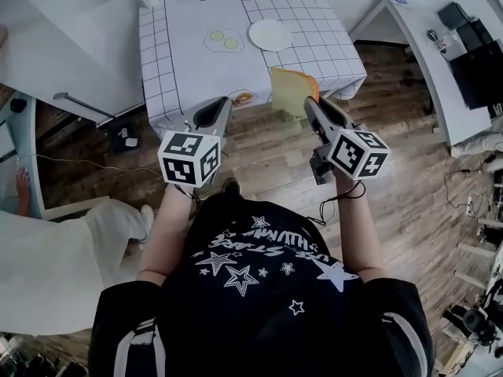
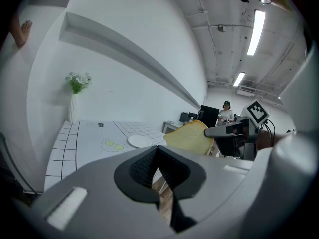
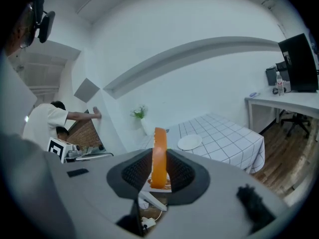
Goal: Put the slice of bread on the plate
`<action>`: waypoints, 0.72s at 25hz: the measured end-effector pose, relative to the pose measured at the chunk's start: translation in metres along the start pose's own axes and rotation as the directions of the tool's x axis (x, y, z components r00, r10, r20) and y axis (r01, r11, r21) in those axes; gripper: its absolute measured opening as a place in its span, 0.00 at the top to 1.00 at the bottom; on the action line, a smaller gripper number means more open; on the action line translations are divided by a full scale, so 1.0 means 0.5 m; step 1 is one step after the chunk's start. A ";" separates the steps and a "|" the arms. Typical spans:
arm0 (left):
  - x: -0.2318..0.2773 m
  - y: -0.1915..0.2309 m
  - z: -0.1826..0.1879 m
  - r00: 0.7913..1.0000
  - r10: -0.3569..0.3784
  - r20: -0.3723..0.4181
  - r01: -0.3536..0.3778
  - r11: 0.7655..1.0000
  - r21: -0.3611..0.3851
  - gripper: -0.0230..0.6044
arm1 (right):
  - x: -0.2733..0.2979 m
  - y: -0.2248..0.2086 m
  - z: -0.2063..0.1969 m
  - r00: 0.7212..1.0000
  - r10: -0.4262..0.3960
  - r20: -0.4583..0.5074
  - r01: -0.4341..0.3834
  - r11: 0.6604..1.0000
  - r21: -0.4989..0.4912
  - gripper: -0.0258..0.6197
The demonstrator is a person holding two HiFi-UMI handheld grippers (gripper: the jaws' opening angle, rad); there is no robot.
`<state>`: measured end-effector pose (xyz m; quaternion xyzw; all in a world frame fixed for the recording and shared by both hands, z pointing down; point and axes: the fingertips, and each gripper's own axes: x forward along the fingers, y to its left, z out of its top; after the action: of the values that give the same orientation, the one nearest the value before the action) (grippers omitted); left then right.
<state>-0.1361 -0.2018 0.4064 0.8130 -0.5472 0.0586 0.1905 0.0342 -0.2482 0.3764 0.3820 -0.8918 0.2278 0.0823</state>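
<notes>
Right tongs [image 3: 158, 173] pinching slice of bread [image 3: 159, 148] by its near edge, apparently for carrying to far plate [image 1: 269, 34] on counter [image 1: 196, 53]; left tongs [image 2: 159, 176] pressed together, empty.

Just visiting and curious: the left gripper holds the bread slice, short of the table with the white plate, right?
No: the right gripper holds the bread slice, clamped edge-on in the right gripper view; the left gripper is empty. It is indeed short of the table with the white plate.
</notes>
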 end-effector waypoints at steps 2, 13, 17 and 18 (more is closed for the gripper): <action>0.013 0.030 0.007 1.000 -0.003 -0.003 0.003 1.000 -0.009 0.95 | 0.030 0.000 0.007 1.000 -0.010 -0.004 0.010 1.000 0.000 0.82; 0.073 0.112 0.011 0.999 -0.039 -0.028 0.038 0.998 -0.040 0.95 | 0.109 -0.021 0.004 0.997 -0.060 -0.046 0.061 0.998 0.007 0.82; 0.092 0.107 0.018 0.998 -0.033 -0.049 0.031 0.999 -0.041 0.95 | 0.112 -0.058 0.017 0.996 -0.070 -0.053 0.072 0.997 0.028 0.82; 0.101 0.102 0.026 0.998 -0.027 -0.054 0.025 0.999 -0.041 0.95 | 0.113 -0.072 0.027 0.996 -0.068 -0.059 0.070 0.997 0.031 0.82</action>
<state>-0.1644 -0.2672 0.4221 0.8141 -0.5322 0.0673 0.2222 0.0210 -0.3128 0.3948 0.4073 -0.8715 0.2503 0.1096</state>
